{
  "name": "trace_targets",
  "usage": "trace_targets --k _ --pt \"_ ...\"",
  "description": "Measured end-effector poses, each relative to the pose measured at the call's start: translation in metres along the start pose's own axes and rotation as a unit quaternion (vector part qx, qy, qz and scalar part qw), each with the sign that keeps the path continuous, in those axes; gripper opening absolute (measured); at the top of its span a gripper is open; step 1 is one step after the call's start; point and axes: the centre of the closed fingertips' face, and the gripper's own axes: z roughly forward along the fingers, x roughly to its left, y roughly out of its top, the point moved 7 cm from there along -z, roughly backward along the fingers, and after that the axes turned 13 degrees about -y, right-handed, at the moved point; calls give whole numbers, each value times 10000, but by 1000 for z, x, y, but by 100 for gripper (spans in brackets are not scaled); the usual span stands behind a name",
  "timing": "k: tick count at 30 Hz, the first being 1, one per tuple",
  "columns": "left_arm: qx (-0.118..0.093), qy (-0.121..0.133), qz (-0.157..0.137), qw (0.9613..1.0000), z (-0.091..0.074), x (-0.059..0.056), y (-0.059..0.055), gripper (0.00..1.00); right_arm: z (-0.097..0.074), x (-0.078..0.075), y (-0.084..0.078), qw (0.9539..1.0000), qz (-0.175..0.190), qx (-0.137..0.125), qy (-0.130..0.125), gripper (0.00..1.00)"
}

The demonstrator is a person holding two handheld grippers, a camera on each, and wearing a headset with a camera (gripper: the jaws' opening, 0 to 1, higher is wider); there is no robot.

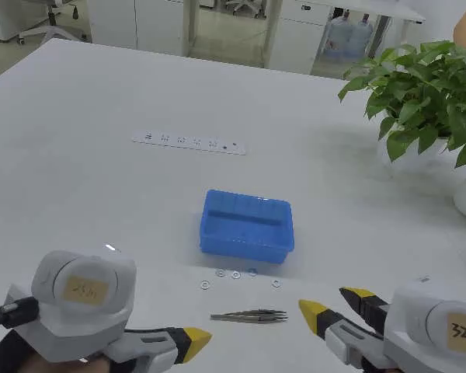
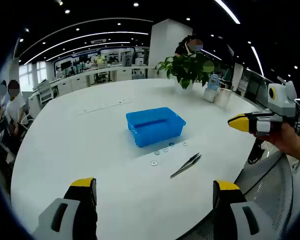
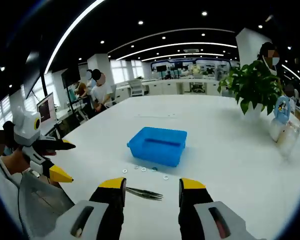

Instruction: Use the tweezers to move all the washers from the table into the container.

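Left gripper [image 2: 152,184] and right gripper [image 1: 334,303] both spread, empty, at frame bottom; tweezers [image 1: 248,315] lie lower centre, washers [image 1: 235,274] between them and blue container [image 1: 245,247] mid-frame.

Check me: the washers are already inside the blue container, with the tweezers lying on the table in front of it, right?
No. The head view shows the washers on the table, between the blue container and the tweezers, not inside the container.

Grey left gripper [image 2: 154,184], black cable [image 1: 1,314]; right gripper [image 1: 334,303] labelled 32; yellow-tipped fingers [image 1: 314,311]
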Motion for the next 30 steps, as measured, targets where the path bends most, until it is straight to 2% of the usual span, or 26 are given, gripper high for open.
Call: trace_targets --k 9,16,20,30 --pt "-18 17 -9 10000 -1 1 0 99 0 0 0 10000 37 52 -4 84" --pt "-13 16 -4 10000 -1 1 0 99 2 1 -1 9999 45 105 5 84" --pt "16 11 8 10000 -1 1 -1 99 1 1 -2 9999 18 119 29 81" --pt "54 -46 12 10000 1 -1 -1 99 1 -1 -2 9999 23 128 -25 85"
